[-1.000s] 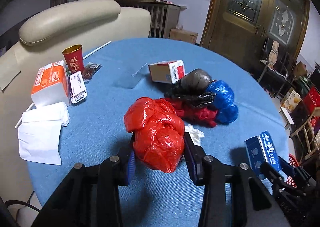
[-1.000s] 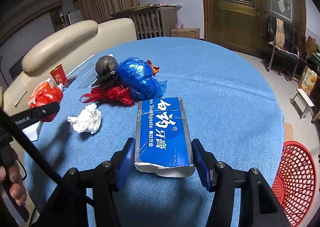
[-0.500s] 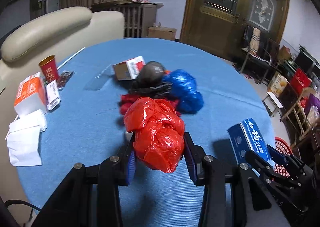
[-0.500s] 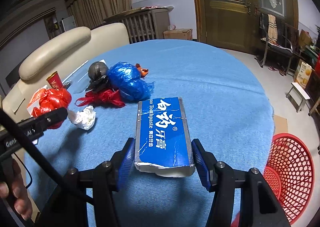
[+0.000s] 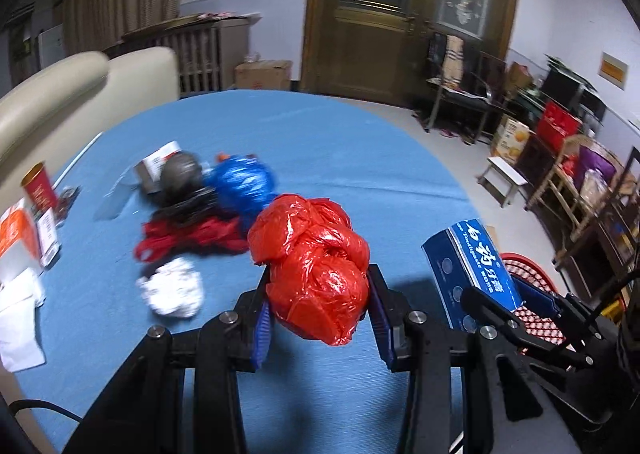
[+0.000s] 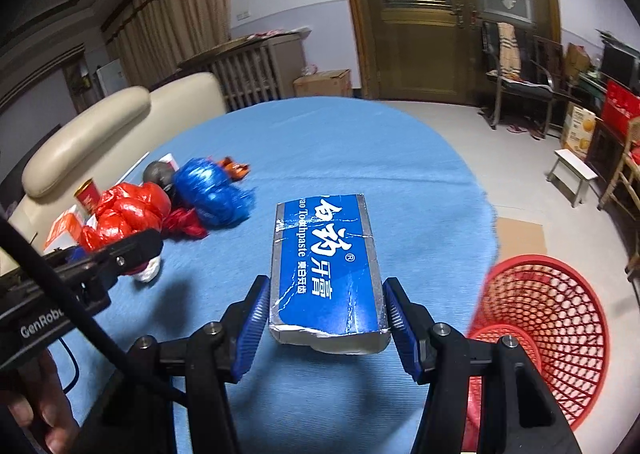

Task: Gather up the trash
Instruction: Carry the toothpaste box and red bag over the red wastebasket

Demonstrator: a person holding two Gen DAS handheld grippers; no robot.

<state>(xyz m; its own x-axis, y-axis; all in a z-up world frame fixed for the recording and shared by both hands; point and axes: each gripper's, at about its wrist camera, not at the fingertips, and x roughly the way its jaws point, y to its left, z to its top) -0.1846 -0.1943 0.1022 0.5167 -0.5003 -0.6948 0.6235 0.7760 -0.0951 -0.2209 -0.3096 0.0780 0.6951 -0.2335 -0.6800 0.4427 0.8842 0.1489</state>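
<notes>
My left gripper (image 5: 320, 294) is shut on a crumpled red plastic bag (image 5: 316, 266) and holds it above the blue tablecloth (image 5: 320, 157). My right gripper (image 6: 326, 310) is shut on a blue toothpaste box (image 6: 326, 258), held above the table near its right edge; the box also shows in the left wrist view (image 5: 472, 266). A red mesh basket (image 6: 548, 330) stands on the floor to the right, below the table edge. On the table lie a blue bag (image 5: 242, 183), a dark bag (image 5: 180, 173), a red bag (image 5: 192, 234) and a crumpled white tissue (image 5: 172, 292).
At the table's left are a red paper cup (image 5: 38, 187), an orange-and-white carton (image 5: 16, 230), white napkins (image 5: 16, 314) and a small red-and-white box (image 5: 154, 161). A beige sofa (image 5: 72, 93) stands behind the table. Chairs, a stool (image 6: 572, 173) and boxes crowd the right wall.
Both grippers have swung to the right with their loads. The red basket has come into fuller view under the right gripper. The bag pile has slid to the left in both views.
</notes>
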